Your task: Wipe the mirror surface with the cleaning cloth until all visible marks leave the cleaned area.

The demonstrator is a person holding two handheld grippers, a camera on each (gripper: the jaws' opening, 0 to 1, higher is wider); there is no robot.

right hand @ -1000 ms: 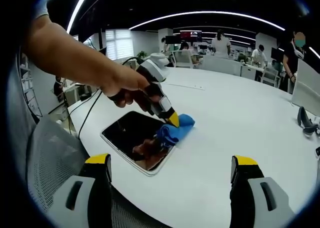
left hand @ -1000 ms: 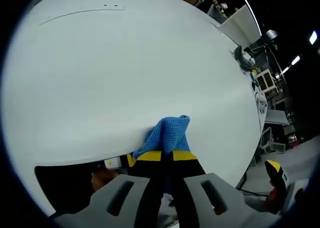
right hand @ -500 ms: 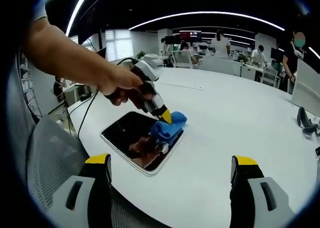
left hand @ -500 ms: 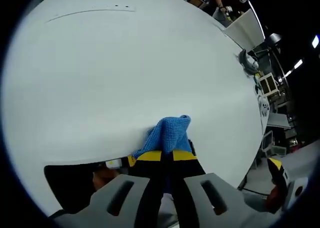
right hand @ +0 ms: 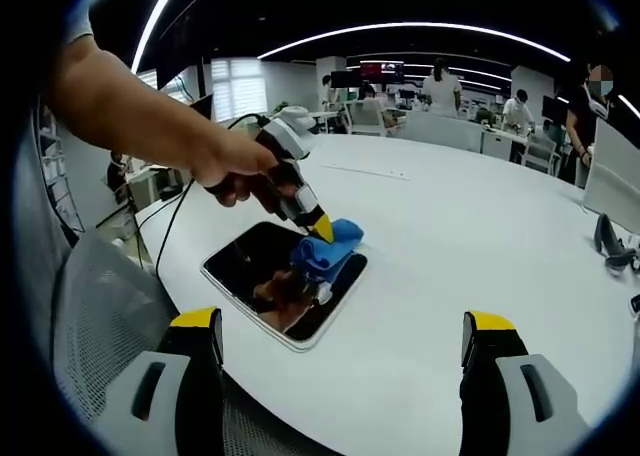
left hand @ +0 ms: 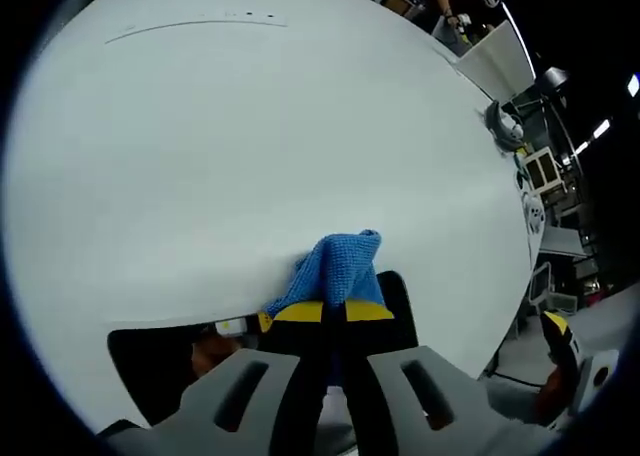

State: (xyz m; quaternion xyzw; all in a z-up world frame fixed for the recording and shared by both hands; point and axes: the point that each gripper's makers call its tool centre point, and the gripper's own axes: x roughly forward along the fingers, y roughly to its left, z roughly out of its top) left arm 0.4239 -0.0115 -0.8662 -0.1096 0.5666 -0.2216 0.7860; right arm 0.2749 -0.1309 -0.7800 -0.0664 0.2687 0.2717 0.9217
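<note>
A person holds a two-jaw gripper in each hand over a broad white round table [right hand: 470, 246] in an open office. A flat, dark rectangular mirror with a pale rim [right hand: 262, 281] lies near the table's edge, close to the person.

In the right gripper view, the left gripper [right hand: 322, 232], with yellow-tipped jaws, is held in the person's hand [right hand: 235, 171]. Its jaws are pinched on a bunched blue knitted cleaning cloth [right hand: 324, 248], which rests on the far right part of the mirror, lapping over that edge. In the left gripper view, the same cloth [left hand: 338, 268] sticks out past the jaw tips, with dark mirror glass [left hand: 160, 366] showing below and beside them.

The right gripper [right hand: 342, 371] hovers well back from the mirror, its jaws spread wide and holding nothing.

Likely risks, judged from this position: the cloth covers a small patch, so much of the glass may go unwiped. Nothing steadies the mirror, so a sideways stroke could slide it toward the nearby table edge. Pressing too steeply could bring the hard jaw tips against the glass. No marks can be made out on the mirror, so cleanliness cannot be judged.
</note>
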